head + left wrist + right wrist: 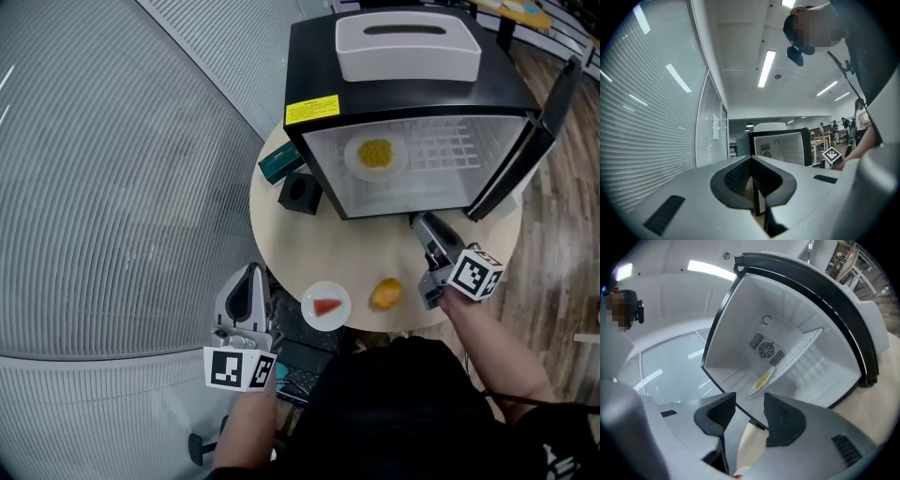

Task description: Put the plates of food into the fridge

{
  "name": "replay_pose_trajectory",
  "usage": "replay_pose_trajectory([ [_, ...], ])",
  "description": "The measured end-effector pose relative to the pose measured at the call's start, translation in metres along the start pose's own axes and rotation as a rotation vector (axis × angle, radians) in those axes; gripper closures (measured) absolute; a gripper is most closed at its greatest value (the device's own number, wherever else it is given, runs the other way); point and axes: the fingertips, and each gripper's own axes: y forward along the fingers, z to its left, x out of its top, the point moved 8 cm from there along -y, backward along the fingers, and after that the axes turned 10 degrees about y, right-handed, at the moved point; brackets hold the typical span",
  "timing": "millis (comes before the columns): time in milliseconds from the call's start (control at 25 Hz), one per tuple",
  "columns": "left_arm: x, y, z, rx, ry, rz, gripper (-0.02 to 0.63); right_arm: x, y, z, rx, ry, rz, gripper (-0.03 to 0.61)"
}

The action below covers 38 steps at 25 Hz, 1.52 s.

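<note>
A small black fridge (394, 103) stands open on the round table (356, 253). One white plate of yellow food (375, 155) rests on its wire shelf and also shows in the right gripper view as the plate (761, 379). Near the table's front edge lie a white plate with a red slice (326, 306) and an orange food item (385, 293). My right gripper (422, 225) points at the fridge mouth; the gripper (750, 401) is open and holds nothing. My left gripper (249, 272) hangs off the table's left edge; the gripper (751, 161) is shut and empty.
The fridge door (525, 155) swings out to the right. A white box (408, 45) sits on top of the fridge. A green box (278, 164) and a black cube (300, 192) stand left of the fridge. A ribbed glass wall (112, 187) runs along the left.
</note>
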Motion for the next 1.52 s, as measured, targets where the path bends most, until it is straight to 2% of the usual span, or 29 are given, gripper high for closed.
replay_pose_trajectory([
  [280,-0.009,0.000,0.020,-0.090,-0.010,-0.005,0.607,-0.041,-0.016,0.019,-0.053,-0.199,0.049,0.407],
  [480,-0.019,-0.004,0.030,-0.140,-0.035,-0.016,0.608,-0.077,-0.025,0.026,-0.069,-0.340,0.131,0.402],
  [720,-0.041,-0.016,0.041,-0.156,-0.086,-0.006,0.607,-0.122,-0.039,0.008,-0.152,-0.445,0.252,0.318],
  [840,-0.051,-0.025,0.045,-0.165,-0.102,0.002,0.607,-0.141,-0.043,0.006,-0.171,-0.526,0.281,0.249],
  [920,-0.057,-0.032,0.048,-0.167,-0.107,0.009,0.607,-0.153,-0.044,0.008,-0.173,-0.589,0.303,0.228],
  [1160,-0.066,-0.049,0.057,-0.150,-0.102,0.022,0.607,-0.185,-0.040,0.001,-0.193,-0.747,0.428,0.074],
  [1240,-0.068,-0.053,0.059,-0.145,-0.097,0.027,0.607,-0.195,-0.039,-0.005,-0.203,-0.770,0.467,0.049],
  [1520,-0.080,-0.064,0.053,-0.144,-0.099,0.077,0.607,-0.220,-0.038,-0.033,-0.259,-0.789,0.547,0.049],
])
